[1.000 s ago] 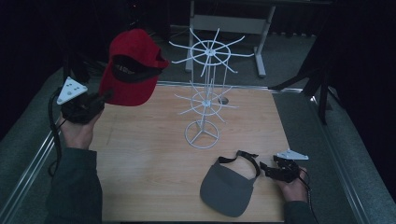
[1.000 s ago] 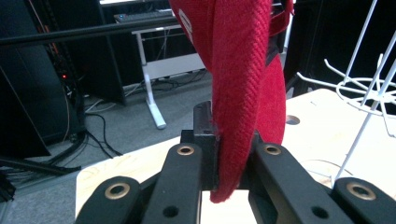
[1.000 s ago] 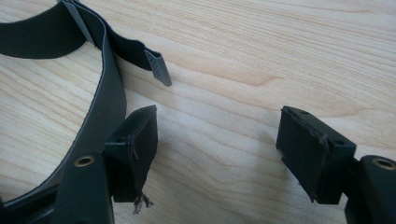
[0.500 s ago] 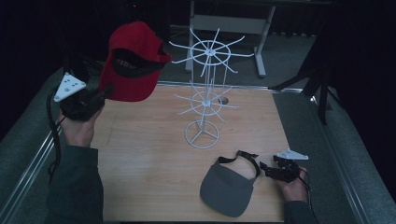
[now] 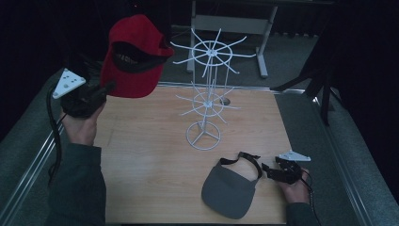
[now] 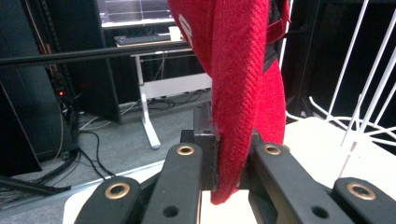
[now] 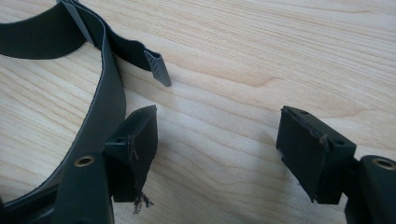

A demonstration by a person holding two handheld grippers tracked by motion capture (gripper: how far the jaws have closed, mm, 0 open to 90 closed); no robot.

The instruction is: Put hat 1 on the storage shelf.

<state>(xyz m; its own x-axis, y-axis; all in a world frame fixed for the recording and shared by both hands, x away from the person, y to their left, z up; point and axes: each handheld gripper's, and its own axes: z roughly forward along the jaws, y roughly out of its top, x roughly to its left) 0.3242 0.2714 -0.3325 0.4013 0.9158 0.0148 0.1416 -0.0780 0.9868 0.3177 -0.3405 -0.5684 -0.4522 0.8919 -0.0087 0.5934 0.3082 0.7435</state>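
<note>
I have the left gripper [image 5: 109, 87] raised above the worktop's [image 5: 155, 179] left edge, its fingers [image 6: 205, 158] clamped on the rim of the red cap [image 5: 134, 56], which hangs in the air near the white wire rack [image 5: 206, 94]. My right gripper [image 5: 268, 170] rests low on the worktop with fingers [image 7: 140, 140] spread apart, gripping nothing, just beside the grey visor's [image 5: 230, 190] strap.

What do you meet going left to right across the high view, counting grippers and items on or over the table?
Left gripper → red cap clamped in its jaws → white wire rack → grey visor lying flat → right gripper, jaws open beside the visor's strap.
</note>
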